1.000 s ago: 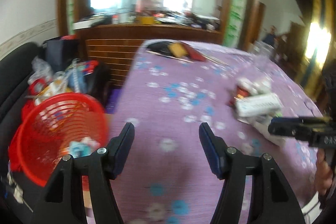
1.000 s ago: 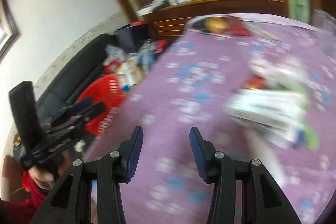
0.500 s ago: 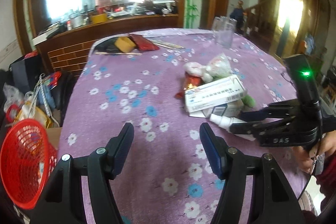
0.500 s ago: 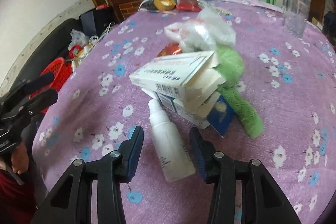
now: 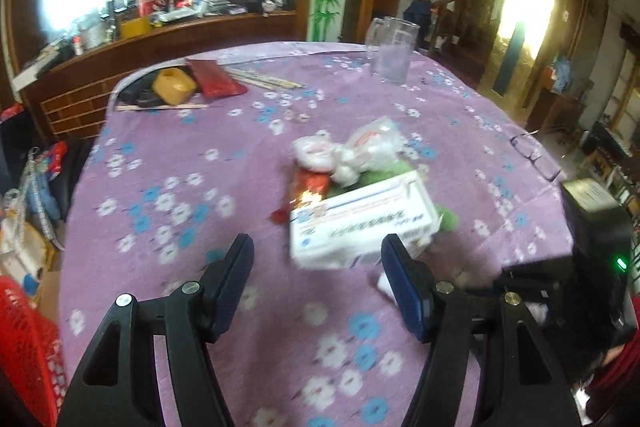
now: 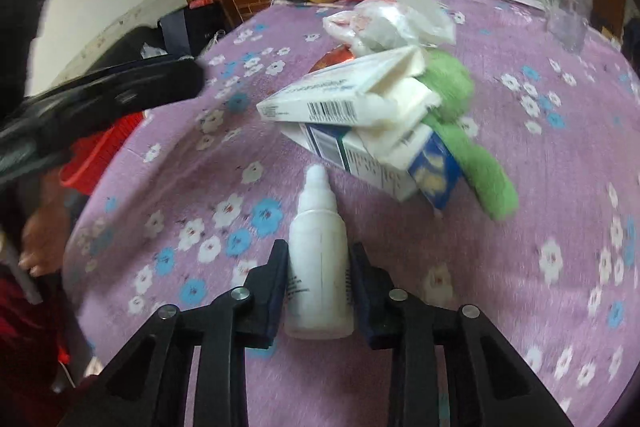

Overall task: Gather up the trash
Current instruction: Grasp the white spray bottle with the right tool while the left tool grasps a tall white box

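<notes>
A white dropper bottle [image 6: 320, 219] lies on the purple flowered tablecloth [image 6: 200, 207]. My right gripper [image 6: 318, 247] straddles it, its jaws closing, and both pads touch the bottle's sides. Just beyond lies a trash pile: a white carton [image 6: 332, 99] on a blue-and-white carton [image 6: 360, 159], a green cloth [image 6: 476, 167], a crumpled white bag [image 6: 392, 19] and a red wrapper [image 5: 312, 187]. My left gripper [image 5: 316, 247] hovers open over the cloth before the white carton [image 5: 360, 223], with nothing between its fingers. The right gripper's black body [image 5: 532, 275] shows at that view's right.
A red mesh basket [image 5: 24, 347] stands off the table's left edge among bags. A glass jug [image 5: 390, 51], a yellow object [image 5: 172, 87], a red pouch [image 5: 216, 79] and sticks lie at the far end. Eyeglasses [image 5: 536, 155] rest at the right. A person stands in the far doorway.
The left gripper swung right, from the red basket toward the trash pile. The right gripper came down over the white bottle and its jaws narrowed until they met it.
</notes>
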Available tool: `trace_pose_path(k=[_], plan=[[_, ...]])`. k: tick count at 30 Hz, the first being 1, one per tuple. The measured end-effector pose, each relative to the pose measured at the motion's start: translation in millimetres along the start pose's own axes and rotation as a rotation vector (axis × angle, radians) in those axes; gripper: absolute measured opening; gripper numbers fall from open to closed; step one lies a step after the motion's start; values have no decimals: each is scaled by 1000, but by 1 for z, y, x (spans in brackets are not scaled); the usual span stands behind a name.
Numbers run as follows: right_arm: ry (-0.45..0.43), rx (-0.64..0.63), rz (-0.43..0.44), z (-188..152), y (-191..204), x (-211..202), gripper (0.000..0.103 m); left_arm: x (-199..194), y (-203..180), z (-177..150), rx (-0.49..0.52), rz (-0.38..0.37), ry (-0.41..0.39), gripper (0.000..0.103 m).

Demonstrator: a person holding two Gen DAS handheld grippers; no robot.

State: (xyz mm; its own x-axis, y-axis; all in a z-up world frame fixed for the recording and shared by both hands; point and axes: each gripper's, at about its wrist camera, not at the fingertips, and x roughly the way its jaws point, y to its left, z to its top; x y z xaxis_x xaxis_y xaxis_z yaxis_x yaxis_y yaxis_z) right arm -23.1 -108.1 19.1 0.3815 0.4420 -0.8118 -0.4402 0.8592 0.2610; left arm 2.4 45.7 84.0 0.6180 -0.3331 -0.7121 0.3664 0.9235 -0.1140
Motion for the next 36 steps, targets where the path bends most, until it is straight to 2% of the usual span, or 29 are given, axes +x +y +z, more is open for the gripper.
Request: trace_pose_path(k=[7,10,12,15,17,21,23,25,27,29,34,36], plan=[[-97,114,70,-28,-23,-42,33,58,2,29,-32,-157,86,65],[-118,137,77,-35,-29,-54,33,79,8,32,-62,-276,154,65],[-129,151,79,-39,-32,-59,33,78,9,31,-74,-322,163,66],[-145,177,89,-41,-40,-66,33,70,2,20,-30,-377,204,66],[-155,196,98,-43,-44,-70,33,61,-9,7,31,-371,218,71],[-184,226,110,-44,-57,-77,33,37,-39,-27,172,-377,231,71],[-201,246,108,-46,-63,-81,33,28,-48,-35,217,-327,211,72],[-212,262,108,-46,-68,-85,33,18,-53,-36,248,-287,168,72],[-223,275,103,-48,-73,-89,33,9,-54,-27,281,-186,95,74],[-234,285,99,-50,-77,-93,33,11,-51,-20,278,-140,67,78],[-257,306,101,-54,-84,-101,33,26,-68,-17,373,-92,68,79],[-255,311,106,-56,-85,-100,33,36,-66,-13,363,-89,82,79]])
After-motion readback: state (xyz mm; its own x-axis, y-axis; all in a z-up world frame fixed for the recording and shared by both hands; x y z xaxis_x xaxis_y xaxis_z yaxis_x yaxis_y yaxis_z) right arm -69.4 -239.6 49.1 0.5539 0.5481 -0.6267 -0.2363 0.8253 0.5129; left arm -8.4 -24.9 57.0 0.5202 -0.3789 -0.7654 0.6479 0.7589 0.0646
